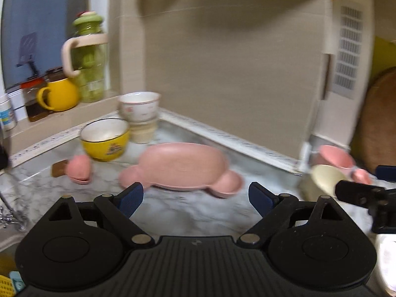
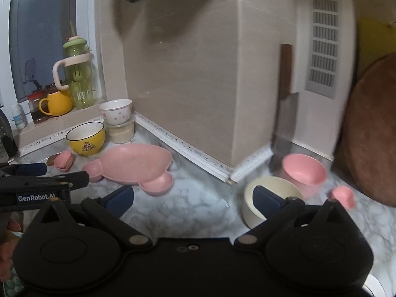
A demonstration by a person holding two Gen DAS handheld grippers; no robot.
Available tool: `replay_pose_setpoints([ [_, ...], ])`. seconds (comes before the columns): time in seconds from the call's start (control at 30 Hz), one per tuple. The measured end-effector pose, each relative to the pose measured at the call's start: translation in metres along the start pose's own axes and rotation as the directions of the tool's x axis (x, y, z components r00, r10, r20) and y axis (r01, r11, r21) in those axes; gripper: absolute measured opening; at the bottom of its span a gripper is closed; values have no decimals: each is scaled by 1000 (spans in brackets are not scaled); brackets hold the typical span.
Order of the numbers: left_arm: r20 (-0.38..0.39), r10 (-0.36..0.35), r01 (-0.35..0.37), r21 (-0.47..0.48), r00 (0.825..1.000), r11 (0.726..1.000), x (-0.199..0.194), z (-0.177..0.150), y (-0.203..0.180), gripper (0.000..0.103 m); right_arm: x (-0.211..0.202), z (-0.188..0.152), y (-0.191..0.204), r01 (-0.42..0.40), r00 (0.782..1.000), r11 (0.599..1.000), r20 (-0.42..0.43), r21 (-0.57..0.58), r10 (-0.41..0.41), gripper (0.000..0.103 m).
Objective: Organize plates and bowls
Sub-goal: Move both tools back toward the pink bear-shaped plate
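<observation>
A pink bear-shaped plate [image 1: 182, 167] [image 2: 135, 162] lies on the marble counter, just beyond my open left gripper [image 1: 195, 196], whose jaws hold nothing. Behind it stand a yellow bowl [image 1: 105, 138] [image 2: 85, 137] and a white flowered bowl [image 1: 139, 107] [image 2: 115, 111] stacked on a pale container. Two small pink dishes [image 1: 79, 169] [image 2: 63, 161] sit to the left. My right gripper [image 2: 194, 199] is open and empty; its right finger overlaps a cream bowl [image 2: 269, 188] [image 1: 324, 177]. A pink bowl [image 2: 303, 170] [image 1: 335, 157] and a small pink cup [image 2: 342, 195] stand beyond it.
A green bottle [image 1: 89, 57], a yellow mug [image 1: 60, 95] and jars crowd the window ledge at the left. A cleaver [image 2: 284, 121] leans against the wall corner. A round wooden board [image 2: 371, 128] stands at the right. A sink tap [image 1: 10, 212] is at the left edge.
</observation>
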State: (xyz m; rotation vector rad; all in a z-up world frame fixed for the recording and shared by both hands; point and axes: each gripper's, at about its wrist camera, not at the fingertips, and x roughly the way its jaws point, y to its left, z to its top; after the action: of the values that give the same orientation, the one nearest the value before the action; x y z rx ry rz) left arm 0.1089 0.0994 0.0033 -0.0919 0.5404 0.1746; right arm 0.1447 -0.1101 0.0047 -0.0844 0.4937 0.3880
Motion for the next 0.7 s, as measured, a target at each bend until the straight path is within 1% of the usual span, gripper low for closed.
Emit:
replay_pose_setpoints([
  [0.07,-15,39,-39,-11,999,999,16,5,12,93,18,5,1,-20,1000,1000,-15,14,20,103],
  [0.23,-70,104,-106,-28,992,994,60,18,34,93,65,10,0,-84,994,996,-74,17,85,103],
  [0.33,-91,158,-161,-27,983,987,83,22,45,93,89,14,0,-97,993,995,-72,14,98,103],
  [0.47,-140,192,-199,-44,971,979,115,26,63,93,119,20,3,-109,990,994,-86,-12,108,103],
  [0.6,-171,229,-238,-34,958,971,138,28,78,93,145,22,5,-125,982,992,-142,-15,122,102],
  [0.7,-203,239,-253,-46,949,966,153,28,91,93,160,22,7,-128,976,992,-176,-6,125,98],
])
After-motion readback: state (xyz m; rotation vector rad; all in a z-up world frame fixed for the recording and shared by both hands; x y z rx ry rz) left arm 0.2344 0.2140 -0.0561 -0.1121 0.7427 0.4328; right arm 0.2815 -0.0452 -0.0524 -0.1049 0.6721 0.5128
